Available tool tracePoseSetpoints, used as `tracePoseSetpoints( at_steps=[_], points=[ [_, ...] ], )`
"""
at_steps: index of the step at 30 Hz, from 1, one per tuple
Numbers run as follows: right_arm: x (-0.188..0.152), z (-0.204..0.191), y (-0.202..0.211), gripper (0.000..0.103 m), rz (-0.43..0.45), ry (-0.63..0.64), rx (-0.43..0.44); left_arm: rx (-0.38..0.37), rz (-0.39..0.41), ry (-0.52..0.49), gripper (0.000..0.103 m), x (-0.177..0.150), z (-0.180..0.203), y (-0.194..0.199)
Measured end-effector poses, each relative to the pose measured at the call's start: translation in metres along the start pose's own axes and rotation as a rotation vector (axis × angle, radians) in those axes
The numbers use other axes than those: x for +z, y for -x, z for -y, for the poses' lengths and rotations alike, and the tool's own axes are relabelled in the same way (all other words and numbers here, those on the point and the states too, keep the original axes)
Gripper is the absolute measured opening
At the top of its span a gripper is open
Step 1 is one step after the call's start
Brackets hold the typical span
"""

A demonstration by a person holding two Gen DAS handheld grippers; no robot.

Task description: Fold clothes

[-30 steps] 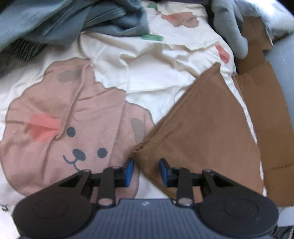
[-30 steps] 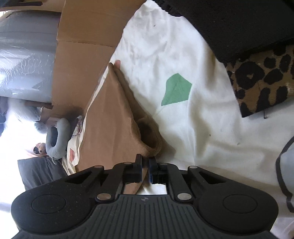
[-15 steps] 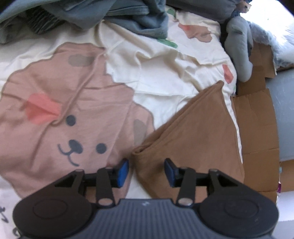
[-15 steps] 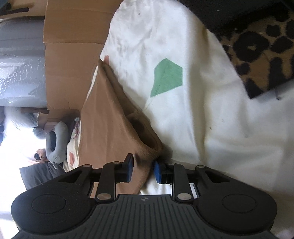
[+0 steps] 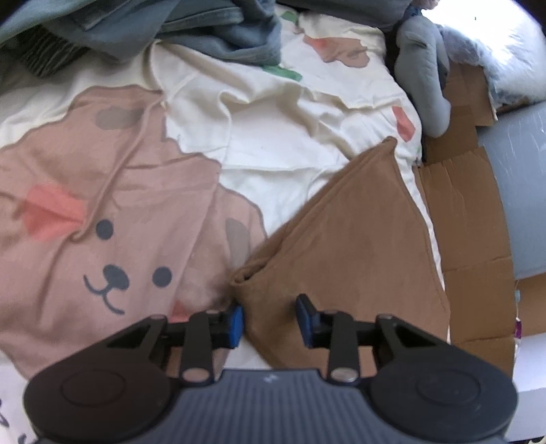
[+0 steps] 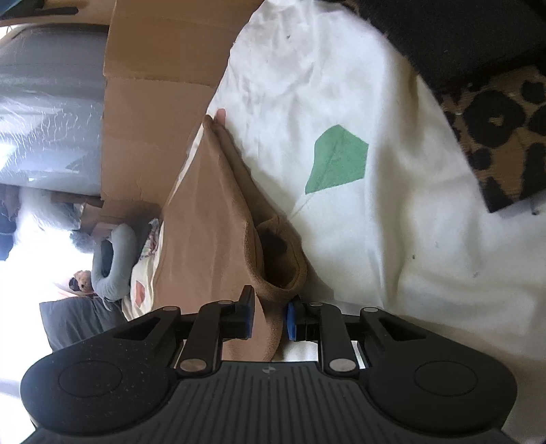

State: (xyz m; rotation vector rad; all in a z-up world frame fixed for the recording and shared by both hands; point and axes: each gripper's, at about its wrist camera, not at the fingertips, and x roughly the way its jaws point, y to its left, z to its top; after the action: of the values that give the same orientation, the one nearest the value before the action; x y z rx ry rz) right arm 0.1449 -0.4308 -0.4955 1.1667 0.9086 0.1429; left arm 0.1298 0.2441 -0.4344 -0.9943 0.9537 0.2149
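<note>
- Bedding forms the work surface: a cream bedsheet (image 5: 273, 143) printed with a large pink bear (image 5: 112, 239) in the left wrist view and a green leaf shape (image 6: 338, 160) in the right wrist view.
- On this sheet lies the brown garment (image 5: 348, 246), already folded into a flat, roughly triangular panel, near the bed edge next to flattened cardboard (image 5: 467, 218).
- Its long axis runs away from both grippers toward a far pointed corner; the near end is a thick, doubled corner with an open pocket of fabric.
- Left gripper (image 5: 269, 321): the near corner of the garment sits between the jaws. The jaws have just been closing, but a gap shows on the right side, so the pads are not yet pressing; it counts as released.
- Right gripper (image 6: 269, 316): the rolled near edge fills the narrow gap between the jaws, which have just been closing; it appears clamped on the fabric.
- Both grippers stand at the garment's near end, so the coming fold likely runs along the long axis toward the far tip.
- Surface of the garment: smooth, matte, few wrinkles, soft nap.
- Outward: a pile of grey-blue clothes (image 5: 191, 30) lies beyond, and leopard-print fabric (image 6: 501, 136) lies well apart.
</note>
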Motion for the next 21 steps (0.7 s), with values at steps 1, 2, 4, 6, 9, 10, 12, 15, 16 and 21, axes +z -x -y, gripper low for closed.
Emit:
tracePoseSetpoints(
  at_steps=[1,2,4,6,9,10,12,15,16,21],
  points=[
    [0.001,-0.001,-0.003,0.021,-0.002,0.008,-0.005,0.003,0.000,0.000,0.024,0.001,0.000,-0.001],
    [0.002,-0.002,-0.004,0.021,-0.002,0.013,-0.007,0.004,0.000,0.005,0.019,0.001,0.000,-0.001],
    [0.005,-0.004,-0.004,0.020,0.005,0.012,0.005,0.004,-0.001,0.013,0.010,0.002,0.000,0.000],
    [0.007,-0.006,-0.001,0.008,0.020,-0.003,0.026,-0.004,-0.004,0.004,0.006,0.003,0.002,0.002],
    [0.012,-0.010,0.006,0.005,0.036,-0.012,0.043,-0.001,-0.007,-0.026,0.003,0.005,0.007,0.005],
    [0.012,-0.013,0.007,0.005,0.034,-0.003,0.038,0.000,-0.006,-0.031,0.003,0.006,0.008,0.007],
    [0.013,-0.018,0.010,0.004,0.032,0.004,0.032,-0.003,-0.004,-0.033,0.003,0.007,0.011,0.012],
    [0.014,-0.022,0.014,0.004,0.037,0.000,0.023,-0.002,-0.011,-0.045,0.003,0.007,0.015,0.020],
    [0.014,-0.023,0.016,0.004,0.038,-0.001,0.018,-0.001,-0.014,-0.049,0.003,0.007,0.016,0.022],
    [0.013,-0.019,0.025,0.003,0.045,-0.036,-0.008,-0.003,-0.038,-0.051,0.002,0.009,0.016,0.032]
  ],
)
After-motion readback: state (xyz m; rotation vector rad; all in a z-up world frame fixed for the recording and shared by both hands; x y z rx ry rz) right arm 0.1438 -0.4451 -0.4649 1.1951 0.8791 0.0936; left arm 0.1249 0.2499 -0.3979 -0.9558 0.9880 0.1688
